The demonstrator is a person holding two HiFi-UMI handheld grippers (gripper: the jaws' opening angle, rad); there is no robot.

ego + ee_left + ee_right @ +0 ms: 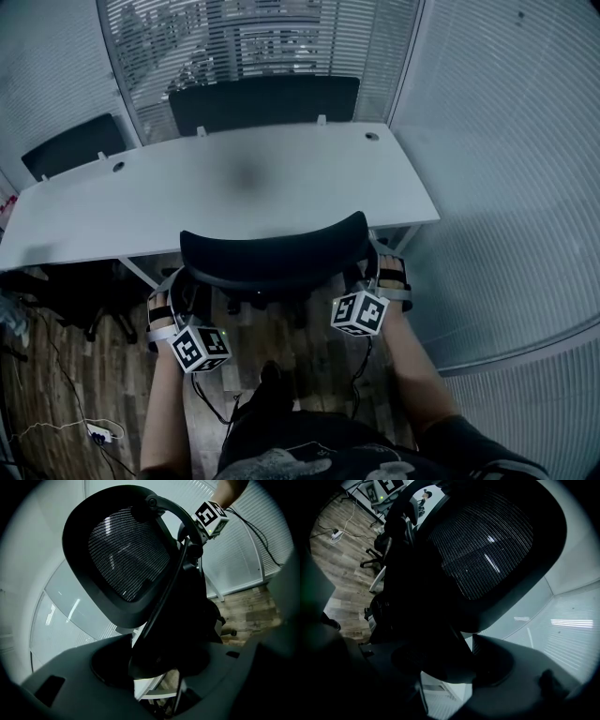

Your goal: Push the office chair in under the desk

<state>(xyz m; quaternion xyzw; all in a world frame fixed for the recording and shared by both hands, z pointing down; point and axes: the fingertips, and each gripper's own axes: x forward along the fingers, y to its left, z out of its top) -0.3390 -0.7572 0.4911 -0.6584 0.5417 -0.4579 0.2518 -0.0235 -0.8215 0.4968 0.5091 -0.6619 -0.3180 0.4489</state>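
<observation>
The black office chair [274,257] stands at the near edge of the white desk [216,183], its mesh backrest towards me and its seat hidden beneath it. My left gripper [176,294] is at the backrest's left side and my right gripper [374,274] at its right side. In the left gripper view the mesh backrest [126,550] fills the frame, and the left gripper [159,663] is shut on a dark bar of the chair's back frame. The right gripper view shows the backrest [487,541] from the other side, with the right gripper [454,663] shut on the frame there.
Two more dark chairs [266,101] [73,145] stand behind the desk, against walls with blinds [262,37]. A ribbed wall [506,187] runs close on the right. A power strip [98,432] and cables lie on the wooden floor [56,375] at left.
</observation>
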